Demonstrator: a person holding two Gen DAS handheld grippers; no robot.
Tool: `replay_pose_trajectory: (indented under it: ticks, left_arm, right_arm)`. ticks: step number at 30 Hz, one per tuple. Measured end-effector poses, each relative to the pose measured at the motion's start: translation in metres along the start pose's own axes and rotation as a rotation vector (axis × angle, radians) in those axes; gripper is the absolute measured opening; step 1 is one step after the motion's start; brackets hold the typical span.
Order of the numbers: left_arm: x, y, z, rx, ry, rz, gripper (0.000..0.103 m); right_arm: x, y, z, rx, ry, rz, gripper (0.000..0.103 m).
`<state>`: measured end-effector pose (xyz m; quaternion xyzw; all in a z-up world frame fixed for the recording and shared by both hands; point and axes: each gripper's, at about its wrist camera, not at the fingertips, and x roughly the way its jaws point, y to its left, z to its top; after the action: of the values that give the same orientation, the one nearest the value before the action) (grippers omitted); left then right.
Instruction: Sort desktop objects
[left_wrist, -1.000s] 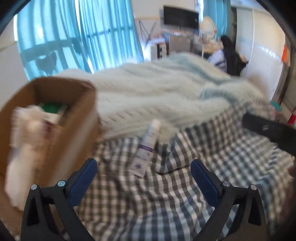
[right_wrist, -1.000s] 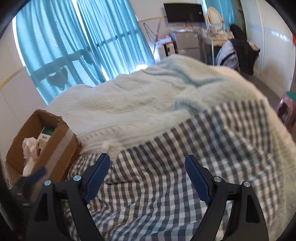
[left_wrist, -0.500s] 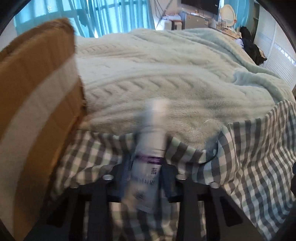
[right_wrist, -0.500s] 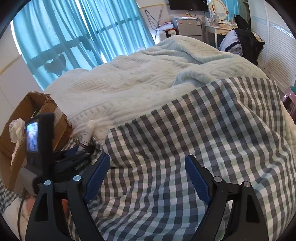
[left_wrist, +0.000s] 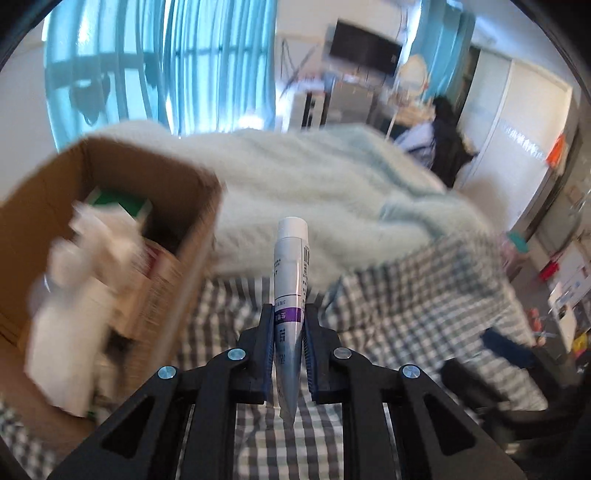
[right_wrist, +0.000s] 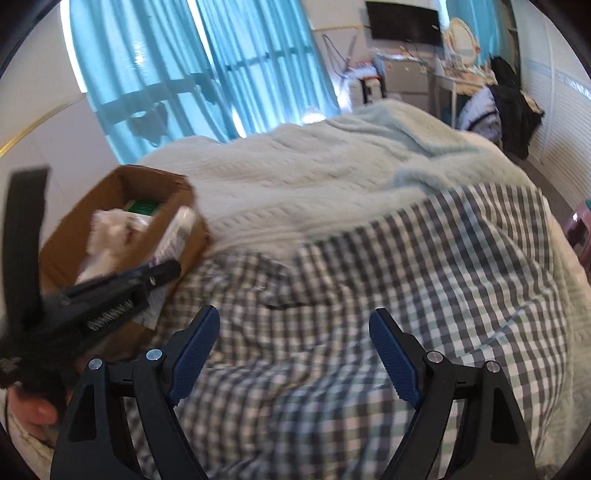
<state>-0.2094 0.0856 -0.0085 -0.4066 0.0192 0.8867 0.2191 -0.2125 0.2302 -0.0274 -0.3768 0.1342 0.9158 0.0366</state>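
The cardboard box (left_wrist: 110, 236) sits on the bed (left_wrist: 406, 306) at the frame's left, the blanket (left_wrist: 314, 184) behind it, the tube (left_wrist: 290, 295) right of it.

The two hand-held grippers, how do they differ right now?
The left hand-held gripper has its jaws closing on a white tube, which stands up between the pads; the right hand-held gripper has wide-open jaws with nothing between them. The left one is beside the cardboard box; the right one is over bare checked cloth. Both have black frames and blue pads.
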Motion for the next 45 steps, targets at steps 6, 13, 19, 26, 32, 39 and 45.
replay_pose_trajectory:
  ticks: [6, 13, 19, 26, 32, 39, 45]
  left_arm:
    - [-0.053, 0.065, 0.048, -0.082, -0.070, 0.105, 0.014]
    - [-0.038, 0.117, 0.026, -0.054, -0.066, 0.316, 0.022]
    - [-0.059, 0.117, 0.013, -0.101, -0.175, 0.298, 0.102]
    - [-0.077, 0.096, -0.010, -0.051, -0.218, 0.425, 0.103]
    - [-0.073, 0.078, -0.052, -0.079, -0.208, 0.355, 0.103]
    - [-0.083, 0.079, -0.061, -0.172, -0.226, 0.344, 0.103]
    - [-0.078, 0.072, -0.067, -0.130, -0.207, 0.372, 0.103]
  right_arm:
    - [-0.018, 0.048, 0.038, -0.066, -0.058, 0.052, 0.086]
    - [0.009, 0.103, 0.059, -0.097, -0.055, 0.160, 0.093]
    - [0.028, 0.107, 0.058, -0.117, -0.024, 0.118, 0.103]
    - [0.005, 0.077, 0.023, -0.100, -0.078, -0.013, 0.103]
    - [0.016, 0.040, -0.035, -0.036, -0.020, -0.044, 0.103]
    - [0.007, 0.036, -0.033, -0.024, -0.052, -0.050, 0.103]
    - [0.009, 0.044, -0.035, -0.053, -0.057, -0.058, 0.103]
